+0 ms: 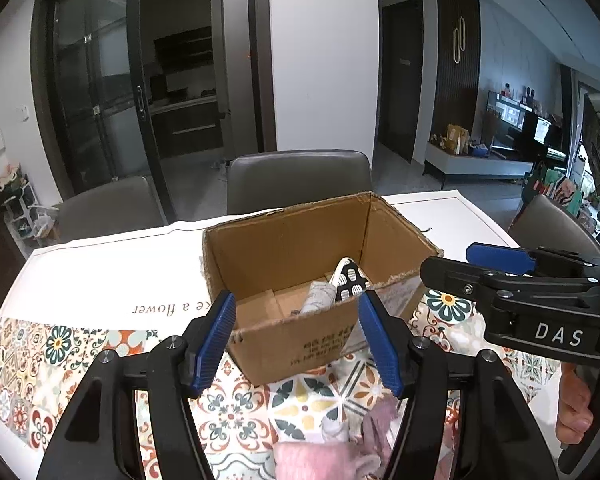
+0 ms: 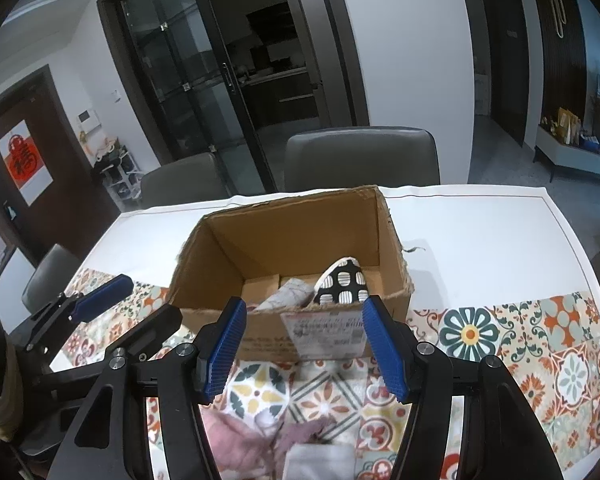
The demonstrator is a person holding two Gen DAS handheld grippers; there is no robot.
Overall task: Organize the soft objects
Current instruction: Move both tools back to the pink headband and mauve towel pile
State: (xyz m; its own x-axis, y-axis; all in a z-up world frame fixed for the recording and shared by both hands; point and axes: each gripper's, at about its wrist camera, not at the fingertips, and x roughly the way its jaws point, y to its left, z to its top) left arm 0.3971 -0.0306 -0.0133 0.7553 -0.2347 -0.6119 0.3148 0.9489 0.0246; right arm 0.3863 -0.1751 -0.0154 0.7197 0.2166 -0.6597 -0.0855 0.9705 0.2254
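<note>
The left wrist view showed my left tongs [image 1: 298, 338] partly open with nothing in them, just in front of the cardboard box [image 1: 300, 344]. My right tongs [image 2: 304, 344] were partly open and empty too, near the box. A spotted cloth [image 2: 340, 282] sat inside the box, and pink soft things [image 1: 312, 458] lay in front of it.

Both the left hand-held gripper [image 1: 298, 336] and the right hand-held gripper [image 2: 304, 346] tilt downward, jaws apart and empty.
</note>
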